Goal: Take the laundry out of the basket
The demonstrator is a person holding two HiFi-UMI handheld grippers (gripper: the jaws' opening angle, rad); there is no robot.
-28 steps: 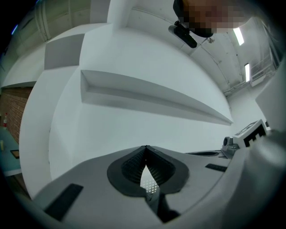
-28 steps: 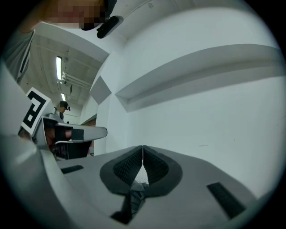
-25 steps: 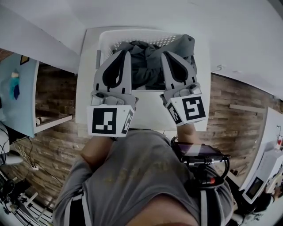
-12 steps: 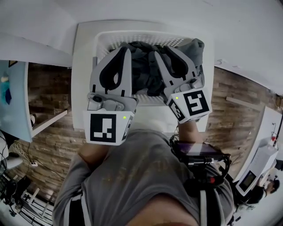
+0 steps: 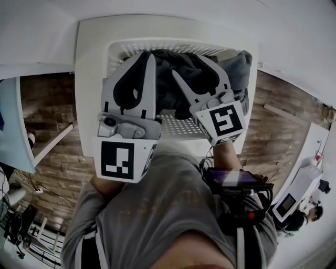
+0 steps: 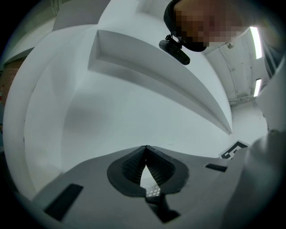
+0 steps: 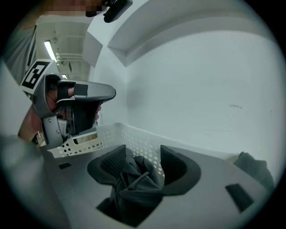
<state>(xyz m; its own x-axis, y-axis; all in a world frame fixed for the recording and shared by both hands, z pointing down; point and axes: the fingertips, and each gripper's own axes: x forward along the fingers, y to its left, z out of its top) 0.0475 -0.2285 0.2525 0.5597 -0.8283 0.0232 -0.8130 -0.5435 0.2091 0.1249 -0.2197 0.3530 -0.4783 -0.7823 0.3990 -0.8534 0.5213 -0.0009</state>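
Laundry: dark grey heap (image 5: 176, 79) lies inside the basket and fills most of it. A lighter grey garment (image 5: 242, 65) hangs over the right-hand rim, half in, half out.
Basket: white perforated laundry basket (image 5: 173, 48) on a white tabletop (image 5: 88, 94), its back close to the white wall (image 5: 157, 10).
Progress: early, by my read. No item shows outside the basket, so the whole pile is left to take out, plus the draped piece.
Right gripper: right gripper (image 5: 191, 65) is tilted down into the pile. Its jaws are well apart and have just been opening. A bunched fold of the dark heap (image 7: 134, 183) stands btw the pads, but they don't press on it, so no hold.
Left gripper: left gripper (image 5: 151, 55) is level above the basket's left part, jaw tips together w/ nothing btw them; its own view shows mostly wall.
Step in hand: prob. lining up a grab w/ the right; it needs to close on the fold before lifting.
In the way: the items look tangled, so one pull may drag several. The left gripper is just beside the right over the same pile, so room is tight. The basket walls are high on all sides.
Around: wood-plank floor (image 5: 273, 121) on both sides of the table. The person's grey T-shirt (image 5: 157, 210) and a dark device w/ cables (image 5: 236, 181) at the waist are in the foreground.
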